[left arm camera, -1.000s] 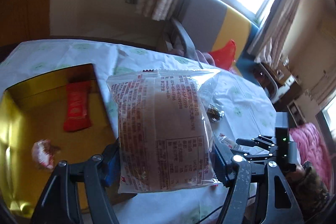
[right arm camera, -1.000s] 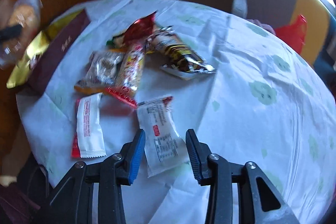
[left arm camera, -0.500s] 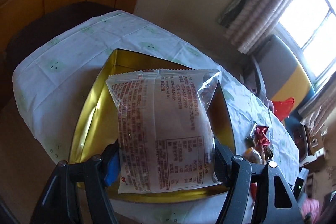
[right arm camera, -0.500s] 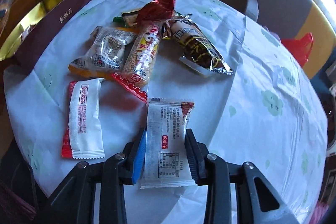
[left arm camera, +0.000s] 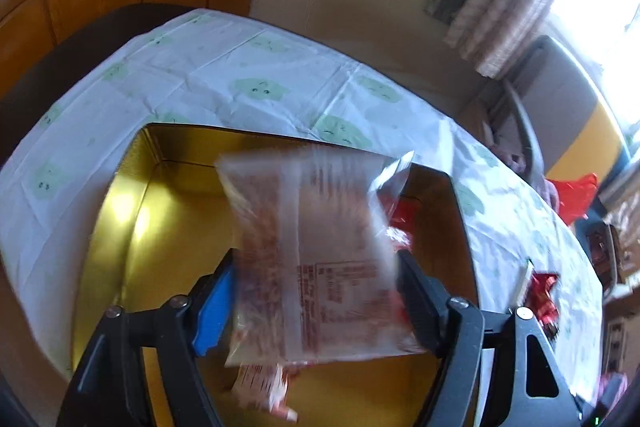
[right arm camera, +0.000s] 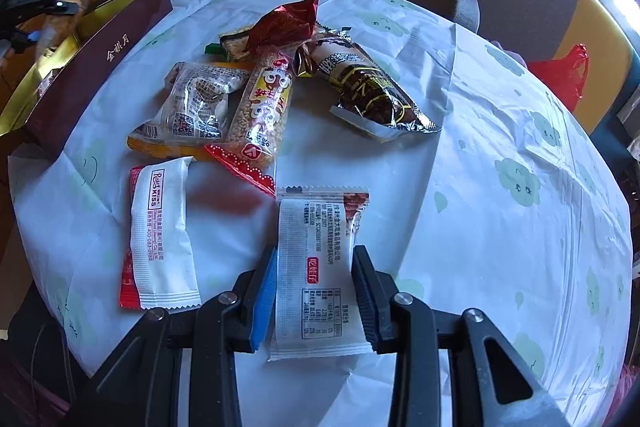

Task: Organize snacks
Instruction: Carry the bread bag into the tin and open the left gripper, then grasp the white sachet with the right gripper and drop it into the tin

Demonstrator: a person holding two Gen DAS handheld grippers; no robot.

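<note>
My left hand-held gripper (left arm camera: 316, 291) is over the gold tin (left arm camera: 120, 227), jaws opening. The clear pastry packet (left arm camera: 320, 251) is blurred between them; I can't tell if the pads touch it. Under it in the tin lie a small pink-white wrapper (left arm camera: 260, 385) and a red wrapper (left arm camera: 404, 215).

In the right wrist view, the tin's maroon wall (right arm camera: 100, 63) sits at the far left of the surface (right arm camera: 500, 147), which has a white cloth with green prints. Next, the white-and-red Kiss packet (right arm camera: 160, 235) lies flat just left of my right hand-held gripper (right arm camera: 314, 291). Beyond it there's a pile: clear packet with QR code (right arm camera: 192, 107), grain bar (right arm camera: 260, 107), red foil wrapper (right arm camera: 284, 23), dark foil bar (right arm camera: 368, 95).

The right hand-held gripper pinches the white snack packet with printed label (right arm camera: 320, 267) by its long edges, the packet at the near edge of the surface. A red bag (right arm camera: 560, 75) sits far right by the chair (right arm camera: 532, 7).
</note>
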